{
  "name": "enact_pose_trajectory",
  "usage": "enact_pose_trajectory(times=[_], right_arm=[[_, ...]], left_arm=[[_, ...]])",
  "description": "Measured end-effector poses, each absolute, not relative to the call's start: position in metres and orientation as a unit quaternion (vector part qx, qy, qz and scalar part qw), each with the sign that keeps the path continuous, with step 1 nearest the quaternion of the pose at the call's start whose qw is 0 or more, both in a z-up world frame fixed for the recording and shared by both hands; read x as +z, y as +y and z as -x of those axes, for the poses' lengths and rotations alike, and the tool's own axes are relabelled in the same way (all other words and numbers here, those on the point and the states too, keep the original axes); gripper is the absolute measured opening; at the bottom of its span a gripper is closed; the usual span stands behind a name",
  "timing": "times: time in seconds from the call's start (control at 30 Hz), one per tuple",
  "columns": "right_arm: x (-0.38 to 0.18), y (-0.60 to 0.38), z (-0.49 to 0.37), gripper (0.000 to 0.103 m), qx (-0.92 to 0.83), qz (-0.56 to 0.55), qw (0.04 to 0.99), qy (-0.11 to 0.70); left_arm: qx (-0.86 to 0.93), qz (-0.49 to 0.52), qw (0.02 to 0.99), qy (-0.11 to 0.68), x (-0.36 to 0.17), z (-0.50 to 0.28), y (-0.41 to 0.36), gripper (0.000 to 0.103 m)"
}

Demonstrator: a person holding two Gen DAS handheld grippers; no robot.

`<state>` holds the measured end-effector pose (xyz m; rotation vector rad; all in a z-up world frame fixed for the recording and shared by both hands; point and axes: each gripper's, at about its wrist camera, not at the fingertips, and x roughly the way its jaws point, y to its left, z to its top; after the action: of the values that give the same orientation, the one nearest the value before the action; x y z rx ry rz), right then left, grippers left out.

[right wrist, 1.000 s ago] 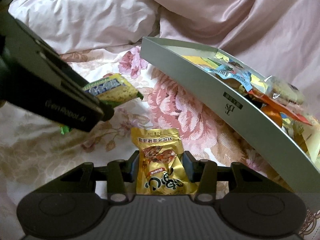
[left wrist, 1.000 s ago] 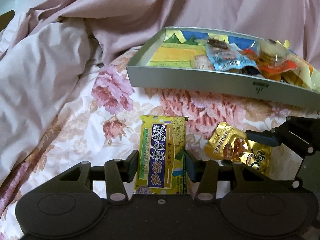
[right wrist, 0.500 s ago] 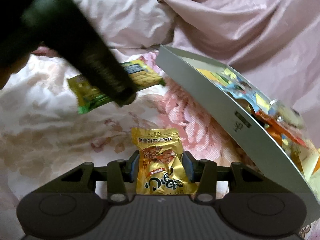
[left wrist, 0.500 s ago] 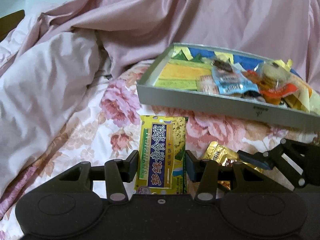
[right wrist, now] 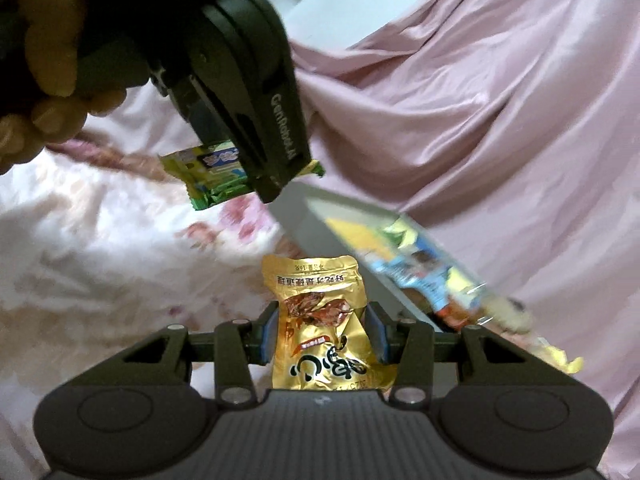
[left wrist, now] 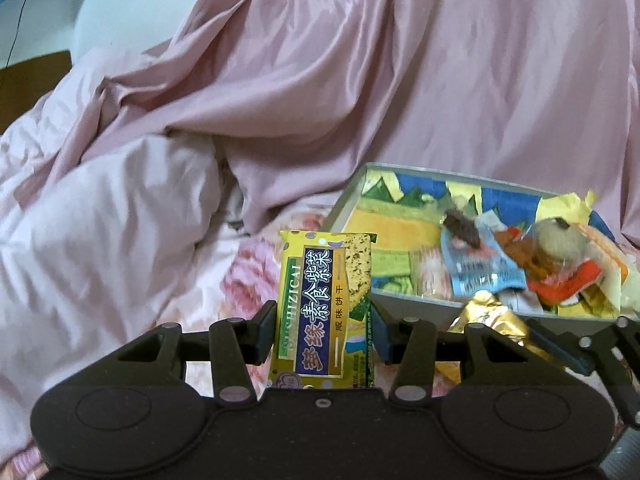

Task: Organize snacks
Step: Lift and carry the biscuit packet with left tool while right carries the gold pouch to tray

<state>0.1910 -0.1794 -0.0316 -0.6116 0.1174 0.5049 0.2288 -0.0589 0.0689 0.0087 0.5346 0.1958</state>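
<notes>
My left gripper [left wrist: 323, 334] pinches the yellow cracker packet [left wrist: 326, 308]; my right gripper [right wrist: 322, 336] pinches the gold snack pouch [right wrist: 324, 328]. Both jaws are pressed on their packs. Since a moment ago both packs have come up off the flowered bed sheet [left wrist: 248, 280], and the grey tray [left wrist: 420, 300] of snacks now sits lower right in the left view. Dropping them in looks next.

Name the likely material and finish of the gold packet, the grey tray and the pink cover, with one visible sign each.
Gold packet: probably foil-faced plastic film, shiny; it crinkles and glints.
Grey tray: probably card or thin board, matt; flat, dull walls with no glare.
Pink cover: woven cloth, satin-like sheen; soft folds catch the light.
</notes>
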Motion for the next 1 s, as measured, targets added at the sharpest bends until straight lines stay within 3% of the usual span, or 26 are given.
enact_pose_trajectory(times=[0.7,1.0], right_arm=[[-0.007,-0.202,-0.222,0.049,0.141,0.224,0.963,-0.052],[0.004,-0.195,-0.251,0.05,0.142,0.185,0.971,-0.048]], left_arm=[[0.071,-0.002,0.972,0.224,0.085,-0.295,-0.073,0.05],[0.072,0.009,0.972,0.224,0.078,-0.321,-0.066,0.05]])
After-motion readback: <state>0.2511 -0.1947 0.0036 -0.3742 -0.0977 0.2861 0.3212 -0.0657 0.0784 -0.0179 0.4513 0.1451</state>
